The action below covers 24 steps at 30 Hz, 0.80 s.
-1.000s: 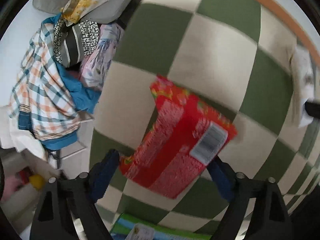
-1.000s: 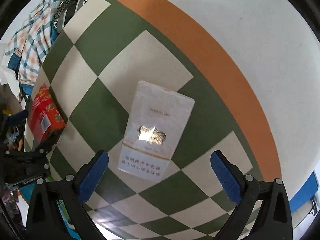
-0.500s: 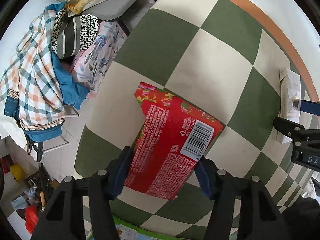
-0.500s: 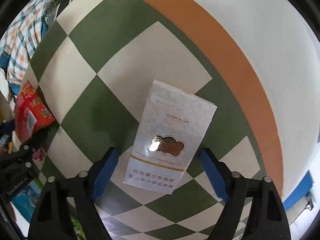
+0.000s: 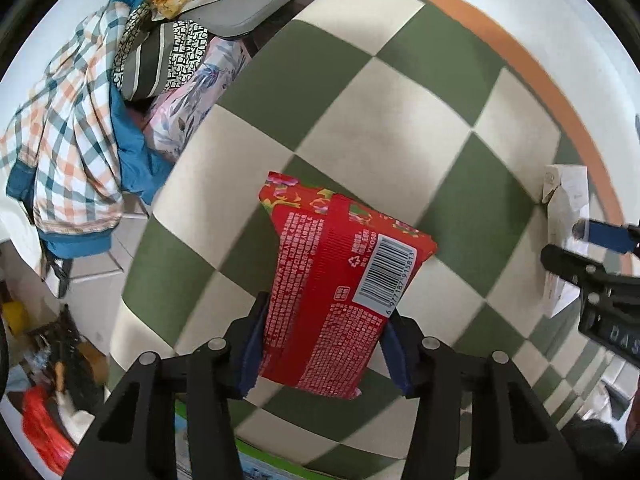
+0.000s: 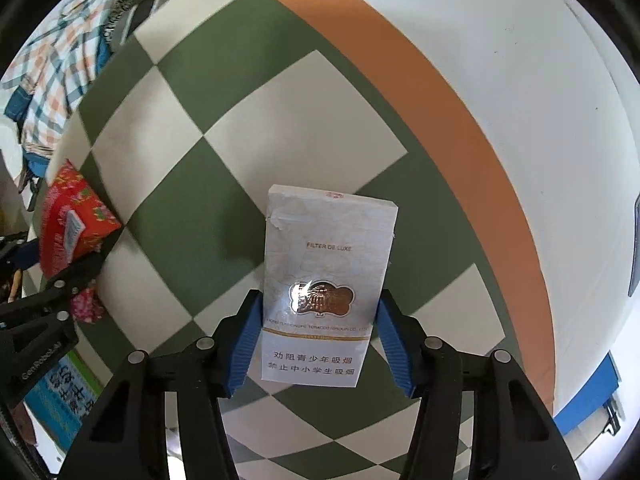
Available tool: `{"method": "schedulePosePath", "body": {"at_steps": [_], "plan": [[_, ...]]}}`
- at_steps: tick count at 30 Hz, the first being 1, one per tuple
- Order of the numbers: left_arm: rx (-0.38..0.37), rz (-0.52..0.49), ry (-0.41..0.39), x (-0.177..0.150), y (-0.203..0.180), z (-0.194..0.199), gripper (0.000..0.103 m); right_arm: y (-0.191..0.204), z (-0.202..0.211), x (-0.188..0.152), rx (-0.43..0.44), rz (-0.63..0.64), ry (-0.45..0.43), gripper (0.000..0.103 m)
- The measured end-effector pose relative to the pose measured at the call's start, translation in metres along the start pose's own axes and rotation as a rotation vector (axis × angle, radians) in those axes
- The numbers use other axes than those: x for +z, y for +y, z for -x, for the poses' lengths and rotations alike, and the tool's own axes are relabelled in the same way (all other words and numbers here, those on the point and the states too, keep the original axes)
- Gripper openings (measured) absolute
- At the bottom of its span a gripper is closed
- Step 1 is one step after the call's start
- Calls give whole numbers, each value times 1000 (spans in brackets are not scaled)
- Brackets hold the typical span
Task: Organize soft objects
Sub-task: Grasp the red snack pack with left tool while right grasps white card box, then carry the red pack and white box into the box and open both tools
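Gripping the red pack (image 5: 340,296) lengthwise, the left gripper (image 5: 324,344) is mirroring the right gripper (image 6: 316,344), which is pinching the white box (image 6: 324,284) running straight ahead of it

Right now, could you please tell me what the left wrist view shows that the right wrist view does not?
Only the left wrist view shows the barcode on the red plastic packet and the grey table. Only the right wrist view shows the white cigarette pack's printed front with its bronze emblem. Both show the green-and-cream checkered cloth, the plaid shirt, and each gripper's packet.
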<state>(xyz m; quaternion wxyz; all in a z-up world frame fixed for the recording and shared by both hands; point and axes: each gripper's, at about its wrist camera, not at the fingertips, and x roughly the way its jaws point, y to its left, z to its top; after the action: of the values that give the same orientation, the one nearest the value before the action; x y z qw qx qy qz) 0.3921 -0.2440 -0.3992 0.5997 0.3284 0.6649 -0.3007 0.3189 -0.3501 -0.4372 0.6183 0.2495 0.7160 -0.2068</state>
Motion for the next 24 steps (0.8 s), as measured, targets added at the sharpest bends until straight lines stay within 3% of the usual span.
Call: {"method": "schedulePosePath", "body": {"at_steps": [4,11,17,24], "plan": [[-96,83,-53,-14,-5,19,47,2,24,-14,39,34,-42,58],[-259,241,-211,-61,-11,83,47,4,83,-40,110,132,-132,58],[-302,394,-313,-130,4,132,47,12,142,-75,195,237,-183,58],[-290,600,-375,-235,49,158,47,46,192,-164,306,402,-179,58]]}}
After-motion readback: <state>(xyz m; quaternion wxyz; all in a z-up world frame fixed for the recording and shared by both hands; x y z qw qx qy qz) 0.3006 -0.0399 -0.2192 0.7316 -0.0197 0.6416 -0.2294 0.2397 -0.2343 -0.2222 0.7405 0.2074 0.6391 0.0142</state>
